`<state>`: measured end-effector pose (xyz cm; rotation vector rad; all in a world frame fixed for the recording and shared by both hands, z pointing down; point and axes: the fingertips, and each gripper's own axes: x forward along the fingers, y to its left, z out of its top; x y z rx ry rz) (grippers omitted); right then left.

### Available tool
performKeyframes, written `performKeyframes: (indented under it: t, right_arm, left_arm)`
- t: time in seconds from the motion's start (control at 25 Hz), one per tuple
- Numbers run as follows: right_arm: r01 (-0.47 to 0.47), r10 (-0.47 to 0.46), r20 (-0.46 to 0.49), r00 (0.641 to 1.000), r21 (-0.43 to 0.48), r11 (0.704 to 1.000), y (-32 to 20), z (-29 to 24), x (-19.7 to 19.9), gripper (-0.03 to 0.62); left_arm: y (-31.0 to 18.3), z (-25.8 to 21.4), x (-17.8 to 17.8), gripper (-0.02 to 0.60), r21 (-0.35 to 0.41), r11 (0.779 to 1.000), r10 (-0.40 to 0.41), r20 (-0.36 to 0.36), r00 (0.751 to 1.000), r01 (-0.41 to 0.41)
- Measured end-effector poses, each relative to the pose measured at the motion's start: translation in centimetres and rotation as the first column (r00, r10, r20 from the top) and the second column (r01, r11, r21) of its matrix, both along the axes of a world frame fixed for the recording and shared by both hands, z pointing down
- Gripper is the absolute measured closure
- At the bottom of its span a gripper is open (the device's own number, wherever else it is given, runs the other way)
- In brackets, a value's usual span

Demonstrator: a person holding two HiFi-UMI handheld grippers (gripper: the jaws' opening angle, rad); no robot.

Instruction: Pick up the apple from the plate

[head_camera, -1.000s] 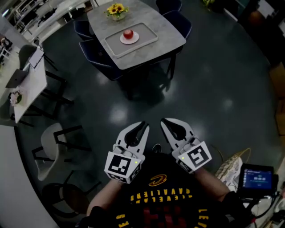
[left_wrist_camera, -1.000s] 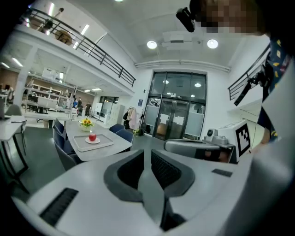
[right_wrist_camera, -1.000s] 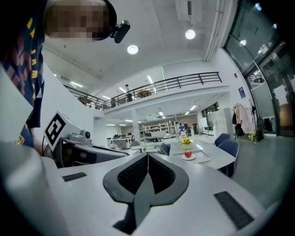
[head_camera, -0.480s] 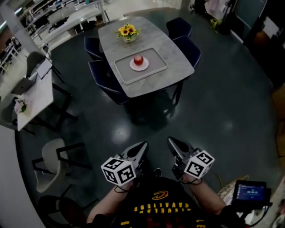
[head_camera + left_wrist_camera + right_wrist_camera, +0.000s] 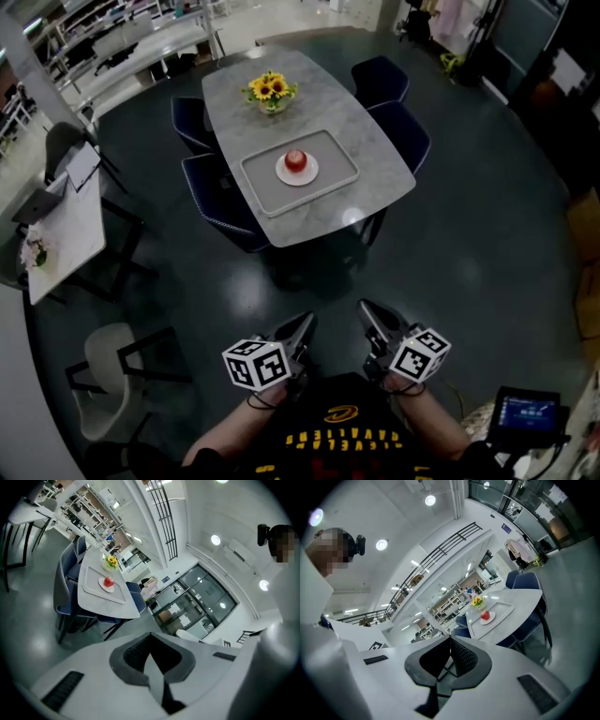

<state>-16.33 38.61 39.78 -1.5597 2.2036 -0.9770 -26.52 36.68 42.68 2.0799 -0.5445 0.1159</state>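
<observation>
left tool (image 5: 306,322) jaws together, empty | right tool (image 5: 365,307) jaws together, empty | apple (image 5: 296,159) on plate (image 5: 284,175), well apart

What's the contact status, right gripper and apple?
Apart. Head view: the apple sits on its plate on the table; the right gripper is well short of the table, with floor between them.

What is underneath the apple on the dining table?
The apple rests on a small white plate, which lies in a grey tray on the table. The apple covers the plate's middle, so that patch cannot be seen.
</observation>
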Motion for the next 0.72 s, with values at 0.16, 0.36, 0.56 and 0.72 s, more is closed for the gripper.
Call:
performKeyframes:
  t: [0.16, 0.36, 0.56, 0.72]
  right_arm:
    - [-0.035, 0.036, 0.033, 0.999, -0.007, 0.999, -2.8, 0.0, 0.8, 0.586]
    - [-0.052, 0.055, 0.111, 0.992, -0.029, 0.998, -5.5, 0.3, 1.7, 0.586]
    - [-0.040, 0.047, 0.129, 0.991, -0.056, 0.998, -8.1, 1.1, 3.8, 0.586]
    - [-0.006, 0.019, 0.148, 0.989, -0.082, 0.997, -10.9, 2.4, 5.9, 0.586]
  left_arm:
    - [-3.2, -0.2, -0.1, 0.581, 0.000, 1.000, -0.002, -0.008, 1.000, 0.002]
    - [-6.0, 0.6, 0.3, 0.581, -0.064, 0.998, -0.018, -0.031, 0.999, 0.016]
    - [-8.5, 1.3, 2.0, 0.581, -0.096, 0.995, -0.032, -0.022, 0.999, 0.029]
    - [-11.5, 1.3, 3.6, 0.581, -0.096, 0.993, -0.077, -0.027, 0.997, 0.075]
